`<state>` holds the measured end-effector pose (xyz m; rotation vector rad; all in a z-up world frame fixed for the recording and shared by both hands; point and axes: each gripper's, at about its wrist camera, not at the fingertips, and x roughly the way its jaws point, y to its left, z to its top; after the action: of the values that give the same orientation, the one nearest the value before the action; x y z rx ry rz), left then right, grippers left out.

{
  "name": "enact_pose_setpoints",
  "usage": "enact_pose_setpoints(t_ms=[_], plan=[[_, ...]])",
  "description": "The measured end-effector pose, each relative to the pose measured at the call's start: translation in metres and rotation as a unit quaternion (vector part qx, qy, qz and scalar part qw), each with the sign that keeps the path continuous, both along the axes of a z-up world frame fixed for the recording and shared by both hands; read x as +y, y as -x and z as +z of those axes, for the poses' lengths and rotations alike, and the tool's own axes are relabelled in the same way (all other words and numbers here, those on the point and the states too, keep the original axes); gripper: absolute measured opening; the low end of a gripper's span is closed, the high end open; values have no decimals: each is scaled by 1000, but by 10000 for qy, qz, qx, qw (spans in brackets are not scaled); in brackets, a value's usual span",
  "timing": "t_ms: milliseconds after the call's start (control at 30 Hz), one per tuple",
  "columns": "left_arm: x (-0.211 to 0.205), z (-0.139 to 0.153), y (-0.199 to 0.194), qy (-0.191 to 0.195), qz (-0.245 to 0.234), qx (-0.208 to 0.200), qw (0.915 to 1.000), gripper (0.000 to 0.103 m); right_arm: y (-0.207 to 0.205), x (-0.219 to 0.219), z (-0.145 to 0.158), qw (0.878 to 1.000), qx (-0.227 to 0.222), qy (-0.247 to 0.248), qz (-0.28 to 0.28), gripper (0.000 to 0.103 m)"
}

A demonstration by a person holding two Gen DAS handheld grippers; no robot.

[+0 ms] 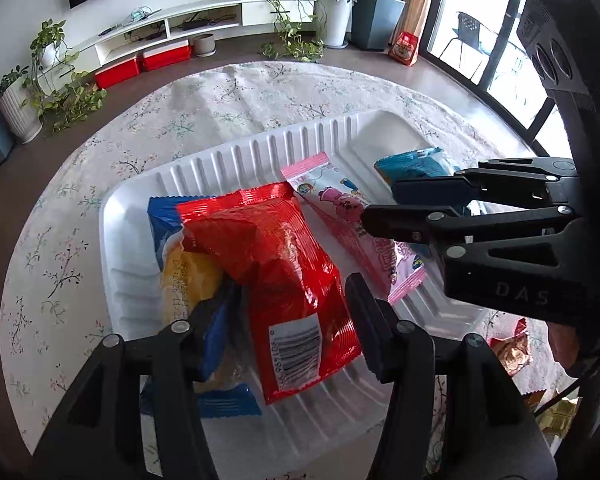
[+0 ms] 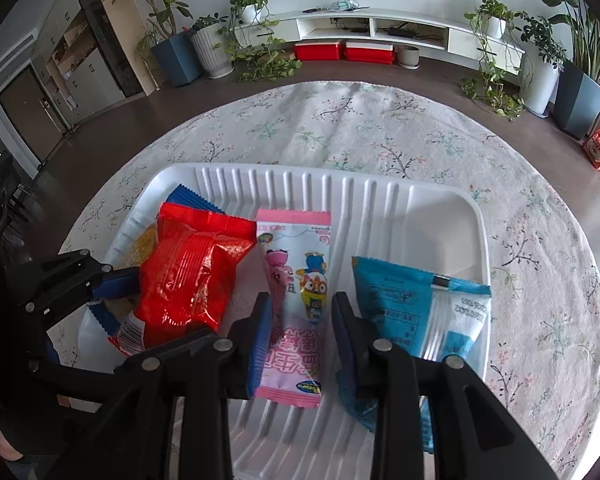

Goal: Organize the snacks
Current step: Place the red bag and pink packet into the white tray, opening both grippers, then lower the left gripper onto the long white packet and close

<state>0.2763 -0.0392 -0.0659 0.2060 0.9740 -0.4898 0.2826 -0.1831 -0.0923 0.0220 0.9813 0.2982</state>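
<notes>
A white ribbed tray (image 1: 260,152) (image 2: 420,208) sits on a floral tablecloth. In it lie a red snack bag (image 1: 276,264) (image 2: 188,276), a blue and yellow packet (image 1: 176,264) under the red bag, a pink cartoon packet (image 1: 340,208) (image 2: 296,280) and a light blue packet (image 1: 416,162) (image 2: 412,304). My left gripper (image 1: 290,308) is open, its fingers either side of the red bag's near end. My right gripper (image 2: 302,312) (image 1: 380,204) is open, its fingers straddling the pink packet.
More loose snack packets (image 1: 512,352) lie on the tablecloth to the right of the tray. The round table's edge (image 2: 140,160) drops to a dark floor with potted plants, red boxes and a TV shelf beyond.
</notes>
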Motion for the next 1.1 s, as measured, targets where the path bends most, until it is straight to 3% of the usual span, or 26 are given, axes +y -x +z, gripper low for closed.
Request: enact_pose_setpoints(t_ms=[133, 200, 267, 500, 700, 900, 1100], plan=[[6, 23, 16, 110, 84, -258, 9996, 76, 13, -6, 19, 9997, -242, 54, -26, 54], [11, 38, 28, 148, 185, -427, 9988, 95, 23, -12, 35, 9989, -455, 60, -67, 64], [18, 51, 41, 263, 256, -561, 9978, 103, 36, -22, 56, 9971, -749, -67, -134, 73], [51, 78, 111, 419, 747, -937, 9919, 103, 100, -70, 114, 9821, -1514, -1008, -489, 99], [73, 61, 188, 868, 1146, -314, 9891, 103, 176, -83, 115, 9748, -1619, -1481, -415, 102], [65, 28, 240, 977, 1161, 117, 9884, 103, 244, -73, 83, 9772, -1792, -998, -546, 102], [48, 17, 246, 719, 1207, 167, 9899, 102, 282, -77, 55, 9798, -1714, -713, -747, 99]])
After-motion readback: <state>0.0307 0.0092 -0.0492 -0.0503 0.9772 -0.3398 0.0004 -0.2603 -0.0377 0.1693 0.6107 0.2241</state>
